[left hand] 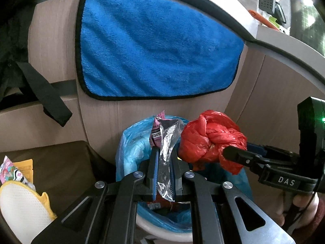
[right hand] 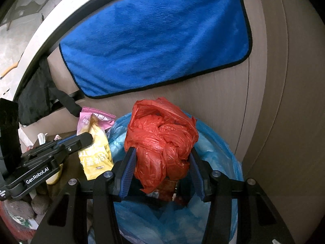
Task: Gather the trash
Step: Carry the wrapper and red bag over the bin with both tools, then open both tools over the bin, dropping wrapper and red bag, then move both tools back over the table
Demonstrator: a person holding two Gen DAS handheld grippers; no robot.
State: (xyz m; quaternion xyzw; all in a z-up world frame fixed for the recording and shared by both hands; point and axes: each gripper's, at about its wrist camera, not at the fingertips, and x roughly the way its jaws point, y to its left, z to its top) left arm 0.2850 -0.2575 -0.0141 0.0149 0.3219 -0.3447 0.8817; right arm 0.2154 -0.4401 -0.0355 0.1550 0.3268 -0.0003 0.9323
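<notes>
My left gripper is shut on a pink and silver snack wrapper, held over the bin lined with a blue bag. In the right wrist view the same wrapper shows pink and yellow in the left gripper. My right gripper is shut on a crumpled red plastic bag, held above the bin's blue liner. The red bag and right gripper show at right in the left wrist view. Trash lies inside the bin.
A blue towel hangs on the wooden cabinet front behind the bin. A brown surface at left holds a colourful packet and a white and yellow glove. A black strap hangs at left.
</notes>
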